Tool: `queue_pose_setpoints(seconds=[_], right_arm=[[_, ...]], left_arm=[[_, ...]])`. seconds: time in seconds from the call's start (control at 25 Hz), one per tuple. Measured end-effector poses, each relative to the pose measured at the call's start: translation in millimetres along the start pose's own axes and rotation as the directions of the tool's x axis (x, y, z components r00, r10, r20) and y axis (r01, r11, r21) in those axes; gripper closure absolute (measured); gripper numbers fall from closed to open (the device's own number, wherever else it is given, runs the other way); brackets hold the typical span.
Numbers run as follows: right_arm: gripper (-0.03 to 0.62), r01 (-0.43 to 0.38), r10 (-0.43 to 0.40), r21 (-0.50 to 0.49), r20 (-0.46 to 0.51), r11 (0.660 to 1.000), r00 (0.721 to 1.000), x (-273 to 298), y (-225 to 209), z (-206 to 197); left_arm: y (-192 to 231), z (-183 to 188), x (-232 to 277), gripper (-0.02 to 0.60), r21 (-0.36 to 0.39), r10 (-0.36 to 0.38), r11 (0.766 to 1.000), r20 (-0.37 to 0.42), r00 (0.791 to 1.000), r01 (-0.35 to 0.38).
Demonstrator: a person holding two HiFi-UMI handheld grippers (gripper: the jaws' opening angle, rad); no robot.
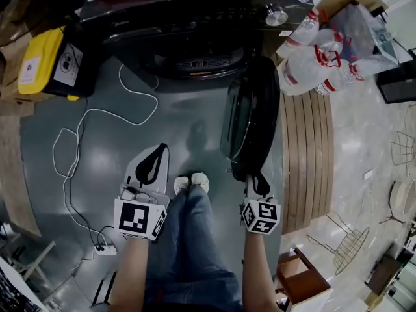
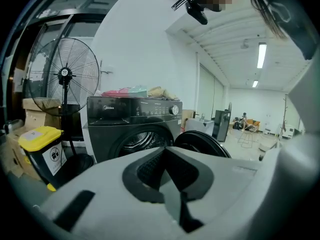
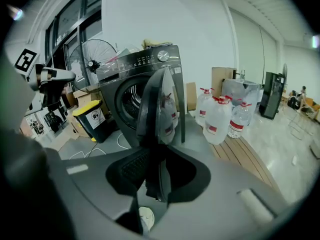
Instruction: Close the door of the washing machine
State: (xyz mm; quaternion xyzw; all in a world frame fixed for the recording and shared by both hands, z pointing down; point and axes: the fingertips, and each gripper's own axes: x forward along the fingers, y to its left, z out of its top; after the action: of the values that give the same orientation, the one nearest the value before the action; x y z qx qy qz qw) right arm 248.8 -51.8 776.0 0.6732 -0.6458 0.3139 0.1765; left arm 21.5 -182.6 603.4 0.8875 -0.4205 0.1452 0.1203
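Note:
The dark washing machine [image 1: 195,18] stands at the top of the head view, its drum open. Its round door [image 1: 250,116] swings out toward me, edge-on. My right gripper [image 1: 255,176] sits at the door's near edge. In the right gripper view the door [image 3: 160,104] rim runs down between the black pads, and the right gripper [image 3: 157,156] is shut on it. My left gripper [image 1: 159,149] hangs over the floor left of the door, shut on nothing. In the left gripper view the left gripper [image 2: 165,151] faces the washing machine [image 2: 132,114] and the door [image 2: 202,141].
A yellow bin [image 1: 42,60] stands left of the machine, and a white cable [image 1: 78,148] loops over the floor. Water bottles [image 1: 312,60] sit right of the machine by a wooden strip [image 1: 309,155]. My shoes [image 1: 192,184] stand between the grippers. A fan [image 2: 62,74] stands behind the bin.

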Motion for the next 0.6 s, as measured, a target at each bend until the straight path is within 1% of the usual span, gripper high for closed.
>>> queue_pose_setpoints(seconds=[0.24, 0.48, 0.6], right_arm=[[0.49, -0.039, 0.039, 0.02, -0.025, 0.999, 0.999, 5.4, 17.8, -1.7], [0.467, -0.094, 0.099, 0.068, -0.077, 0.993, 0.992, 25.0, 66.7, 1.7], [0.457, -0.091, 0.102, 0.117, -0.093, 0.989, 0.99, 39.9, 96.2, 7.1]], left_arm=[[21.0, 14.4, -2.6, 0.574, -0.005, 0.059, 0.998, 0.027, 0.998, -0.059], [59.5, 22.6, -10.6, 0.574, -0.038, 0.119, 0.992, 0.032, 0.992, -0.117], [87.2, 25.4, -5.7, 0.574, -0.044, 0.134, 0.99, 0.033, 0.99, -0.133]])
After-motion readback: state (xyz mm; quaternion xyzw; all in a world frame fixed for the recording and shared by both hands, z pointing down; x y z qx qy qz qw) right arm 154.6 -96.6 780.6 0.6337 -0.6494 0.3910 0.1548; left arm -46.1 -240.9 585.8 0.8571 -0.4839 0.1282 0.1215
